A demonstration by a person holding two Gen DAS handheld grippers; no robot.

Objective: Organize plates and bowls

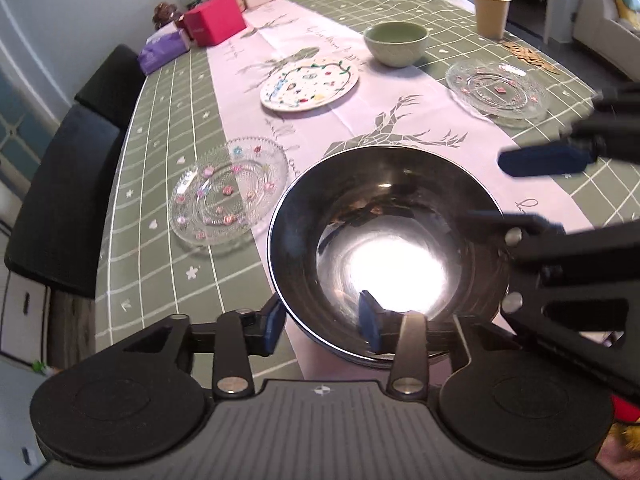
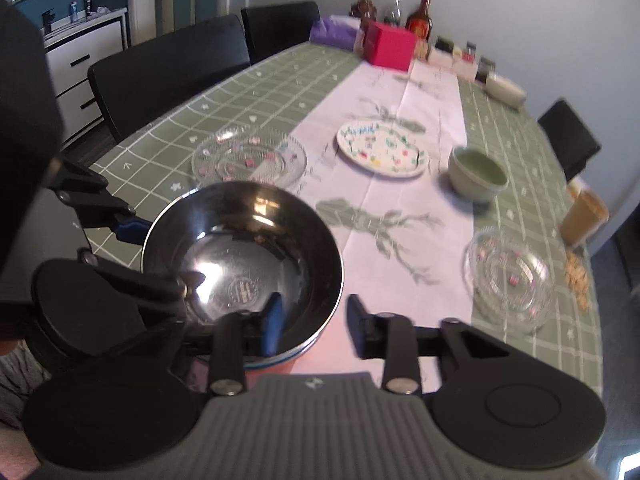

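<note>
A shiny round stainless-steel bowl (image 1: 384, 240) is seen on the pale pink runner (image 1: 400, 116) near the counter's near edge. The rim of the bowl is straddled by both tools. The left tool (image 1: 324, 320) is parted, with one blue pad inside the bowl and the other outside, and neither pad is seen pressing on the rim. The right tool (image 2: 316, 320) is likewise parted across the rim on the bowl's other side, its pads apart from the metal.

A round stamp is visible in the bowl's bottom in the right wrist view, but its lettering cannot be read. Faint script is printed on the runner, too small to make out.

The counter (image 1: 168, 92) is covered with a green cloth bearing a white grid. A clear glass plate with small coloured flowers (image 1: 228, 196) lies beside the bowl towards the left edge, and a second clear glass plate (image 1: 496, 90) lies near the right edge. A white plate with a colourful painted pattern (image 1: 310, 86) and a pale green ceramic bowl (image 1: 396, 44) are set on the runner farther back. A pink box (image 1: 214, 20), a tan paper cup (image 1: 490, 14) and bottles are found towards the far end. Black chairs (image 1: 64, 200) are drawn up along the left edge.
</note>
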